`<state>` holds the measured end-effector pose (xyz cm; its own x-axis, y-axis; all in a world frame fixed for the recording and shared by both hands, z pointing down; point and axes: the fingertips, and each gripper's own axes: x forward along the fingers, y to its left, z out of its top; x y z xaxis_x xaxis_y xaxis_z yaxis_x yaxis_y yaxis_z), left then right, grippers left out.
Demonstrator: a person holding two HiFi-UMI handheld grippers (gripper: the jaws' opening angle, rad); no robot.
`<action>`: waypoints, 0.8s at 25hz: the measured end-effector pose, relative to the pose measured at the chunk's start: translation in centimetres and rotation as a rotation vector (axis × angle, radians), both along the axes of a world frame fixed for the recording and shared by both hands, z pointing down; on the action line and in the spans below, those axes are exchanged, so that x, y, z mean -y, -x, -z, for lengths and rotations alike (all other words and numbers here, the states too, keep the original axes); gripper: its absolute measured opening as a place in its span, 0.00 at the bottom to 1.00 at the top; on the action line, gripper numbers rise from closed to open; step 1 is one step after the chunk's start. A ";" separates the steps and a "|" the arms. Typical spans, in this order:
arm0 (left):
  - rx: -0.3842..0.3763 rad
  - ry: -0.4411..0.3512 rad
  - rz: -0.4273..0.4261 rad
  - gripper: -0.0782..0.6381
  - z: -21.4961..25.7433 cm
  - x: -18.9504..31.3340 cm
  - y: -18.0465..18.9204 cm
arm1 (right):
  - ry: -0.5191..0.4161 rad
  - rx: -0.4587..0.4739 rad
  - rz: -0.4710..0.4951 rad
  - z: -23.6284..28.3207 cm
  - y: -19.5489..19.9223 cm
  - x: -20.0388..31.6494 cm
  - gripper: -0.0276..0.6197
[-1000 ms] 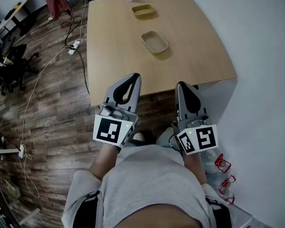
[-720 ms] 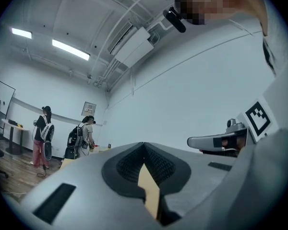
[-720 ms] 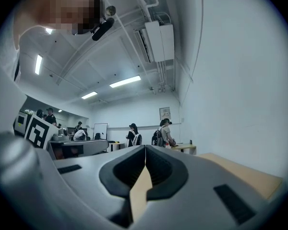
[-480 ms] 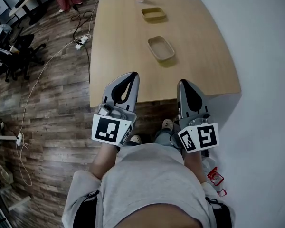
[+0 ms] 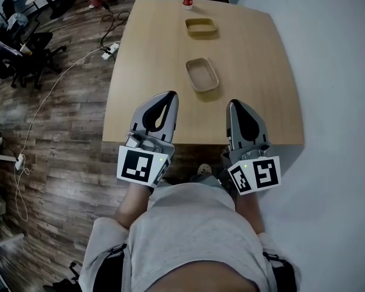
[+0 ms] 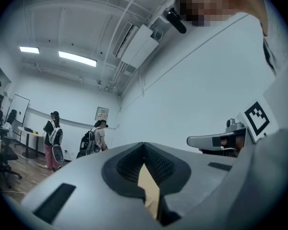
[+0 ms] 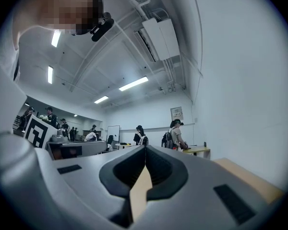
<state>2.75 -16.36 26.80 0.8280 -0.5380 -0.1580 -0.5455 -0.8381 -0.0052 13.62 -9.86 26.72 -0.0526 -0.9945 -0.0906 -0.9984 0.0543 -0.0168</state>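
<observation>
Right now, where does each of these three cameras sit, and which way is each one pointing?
Head view: on the person's head, facing steeply down at the table, trays, left gripper and right gripper; grey shirt and forearms show.
Left gripper view: on the left gripper, facing along its shut jaws toward wall and ceiling; shirt at right.
Right gripper view: on the right gripper, likewise; shirt at left.
Shared: each gripper view shows the other gripper and standing people.

Both tools (image 5: pixel 160 104) (image 5: pixel 241 112) closed, side by side
</observation>
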 end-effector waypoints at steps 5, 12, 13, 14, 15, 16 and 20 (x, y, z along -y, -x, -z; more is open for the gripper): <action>0.000 0.002 0.056 0.13 -0.1 0.4 -2.3 | 0.001 -0.003 0.057 -0.1 -2.6 1.0 0.06; 0.002 0.004 0.127 0.13 -0.1 0.4 -4.8 | 0.006 -0.006 0.134 -0.2 -5.3 1.8 0.06; 0.003 0.004 0.136 0.13 0.0 0.2 -5.1 | 0.007 -0.005 0.145 -0.2 -5.6 1.8 0.06; 0.005 0.006 0.146 0.13 0.0 0.0 -5.4 | 0.009 -0.003 0.157 -0.2 -6.0 1.8 0.06; 0.007 0.007 0.157 0.13 0.0 0.0 -5.8 | 0.011 0.000 0.170 -0.2 -6.4 1.9 0.06; 0.010 0.010 0.168 0.13 -0.1 0.0 -6.2 | 0.013 0.002 0.183 -0.2 -6.8 2.1 0.06; 0.018 0.013 0.206 0.13 -0.1 0.0 -7.5 | 0.015 0.006 0.225 -0.3 -8.2 2.7 0.06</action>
